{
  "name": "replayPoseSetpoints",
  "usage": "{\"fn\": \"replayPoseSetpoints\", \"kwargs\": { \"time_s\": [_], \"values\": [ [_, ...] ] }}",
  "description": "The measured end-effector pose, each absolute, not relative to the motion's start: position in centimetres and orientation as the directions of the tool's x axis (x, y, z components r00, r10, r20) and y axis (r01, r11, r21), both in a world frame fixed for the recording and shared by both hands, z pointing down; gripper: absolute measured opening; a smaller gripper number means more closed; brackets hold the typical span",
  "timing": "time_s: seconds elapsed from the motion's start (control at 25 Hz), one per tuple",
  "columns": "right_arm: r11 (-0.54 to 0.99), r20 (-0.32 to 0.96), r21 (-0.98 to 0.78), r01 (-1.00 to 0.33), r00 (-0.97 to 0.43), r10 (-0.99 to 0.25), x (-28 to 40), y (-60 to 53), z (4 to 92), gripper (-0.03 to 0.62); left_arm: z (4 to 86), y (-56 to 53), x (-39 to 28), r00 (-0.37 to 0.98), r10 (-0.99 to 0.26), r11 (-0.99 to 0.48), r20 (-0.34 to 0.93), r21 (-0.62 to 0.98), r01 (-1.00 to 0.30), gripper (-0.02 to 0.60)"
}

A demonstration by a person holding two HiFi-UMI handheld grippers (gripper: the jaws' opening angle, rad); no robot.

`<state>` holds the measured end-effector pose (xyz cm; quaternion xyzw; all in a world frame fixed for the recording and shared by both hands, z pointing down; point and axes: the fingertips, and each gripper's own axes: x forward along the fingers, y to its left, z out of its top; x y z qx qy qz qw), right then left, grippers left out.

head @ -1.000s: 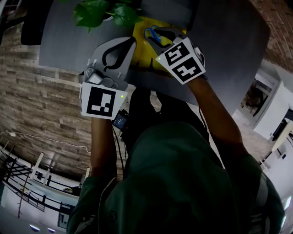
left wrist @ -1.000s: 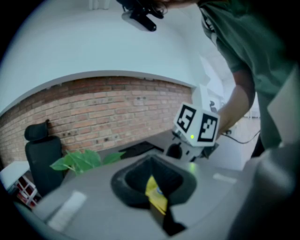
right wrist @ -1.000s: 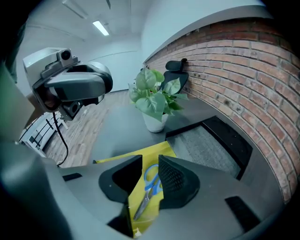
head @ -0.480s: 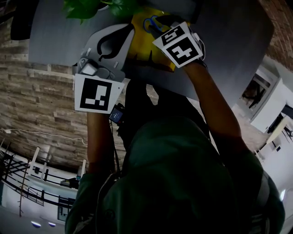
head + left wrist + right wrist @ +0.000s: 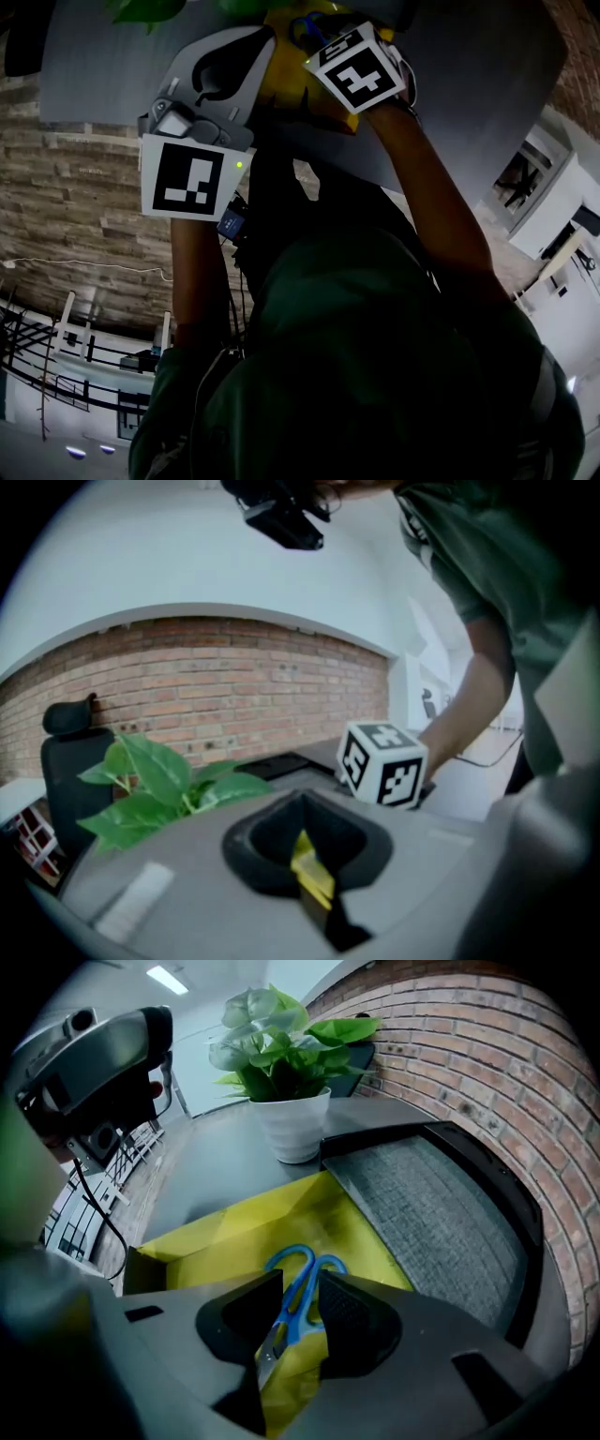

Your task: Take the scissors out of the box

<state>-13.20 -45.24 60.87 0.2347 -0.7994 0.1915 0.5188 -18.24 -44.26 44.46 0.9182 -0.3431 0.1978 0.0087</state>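
Blue-handled scissors lie flat on the floor of the open yellow box, blades towards me. My right gripper points steeply down into the box and is open. Its jaws stand either side of the scissors' neck, with a gap on both sides. In the head view its marker cube covers most of the scissors. My left gripper is at the box's left edge with jaws closed. A yellow strip of box wall shows in the slit between them.
A potted green plant stands just beyond the box on the grey table. A dark-rimmed grey mat lies to the box's right, against a brick wall. A black chair stands behind the plant.
The right gripper has sunk into the box over the scissors and tipped more steeply down. The left gripper has dropped a little while staying at the box's edge.
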Motion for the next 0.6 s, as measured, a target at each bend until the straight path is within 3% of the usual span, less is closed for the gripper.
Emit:
{"fn": "replayPoseSetpoints", "kwargs": {
  "time_s": [0.6],
  "values": [
    [0.810, 0.908, -0.051, -0.584, -0.365, -0.205, -13.58, -45.03, 61.37, 0.080, 44.58, -43.99, -18.28, 0.682, -0.627, -0.764, 0.377, -0.125, -0.633, 0.000]
  ]
}}
